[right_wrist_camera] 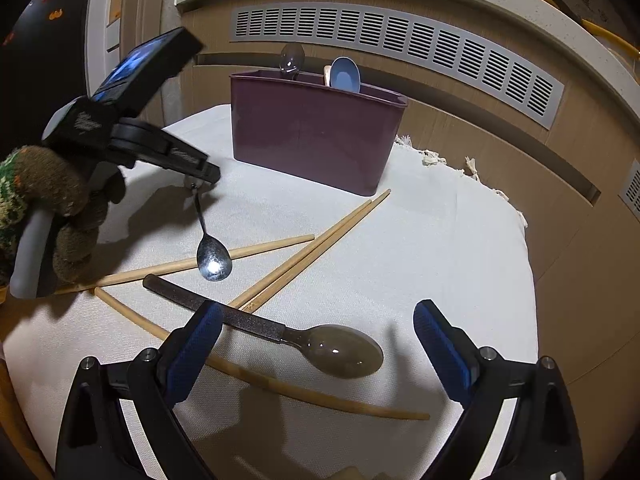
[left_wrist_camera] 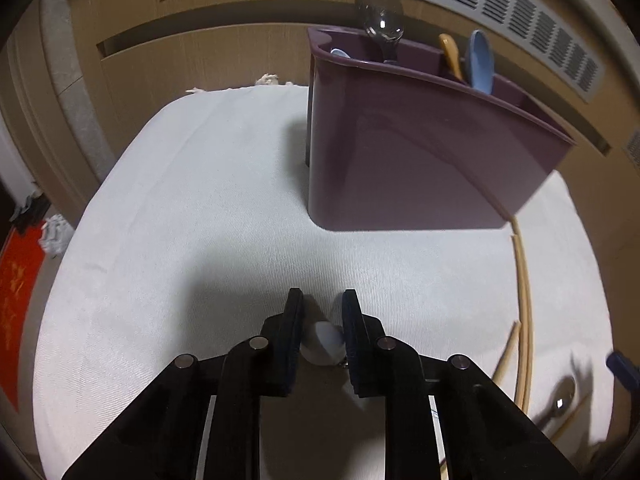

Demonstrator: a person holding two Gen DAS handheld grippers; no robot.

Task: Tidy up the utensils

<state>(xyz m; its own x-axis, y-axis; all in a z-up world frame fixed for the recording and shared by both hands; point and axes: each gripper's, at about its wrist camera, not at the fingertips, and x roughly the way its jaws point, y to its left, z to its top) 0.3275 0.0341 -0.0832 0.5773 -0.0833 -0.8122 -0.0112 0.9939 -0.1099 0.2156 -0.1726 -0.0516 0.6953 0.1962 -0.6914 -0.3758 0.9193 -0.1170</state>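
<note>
A purple utensil holder (left_wrist_camera: 420, 152) stands on the white cloth; it also shows in the right wrist view (right_wrist_camera: 316, 136). It holds a metal spoon (left_wrist_camera: 380, 20), a blue spoon (left_wrist_camera: 482, 60) and a yellow one (left_wrist_camera: 450, 54). My left gripper (left_wrist_camera: 322, 312) is shut on the white handle end (left_wrist_camera: 324, 344) of a small metal spoon (right_wrist_camera: 214, 258), which hangs bowl down above the chopsticks. My right gripper (right_wrist_camera: 316, 344) is open, above a dark-handled spoon (right_wrist_camera: 344, 354) lying on the cloth. Several wooden chopsticks (right_wrist_camera: 308, 248) lie scattered there.
The white cloth (right_wrist_camera: 440, 264) covers a round table with fringe at its far edge. A wooden wall with a grey vent grille (right_wrist_camera: 400, 48) stands behind. A red item (left_wrist_camera: 16, 312) lies on the floor at left.
</note>
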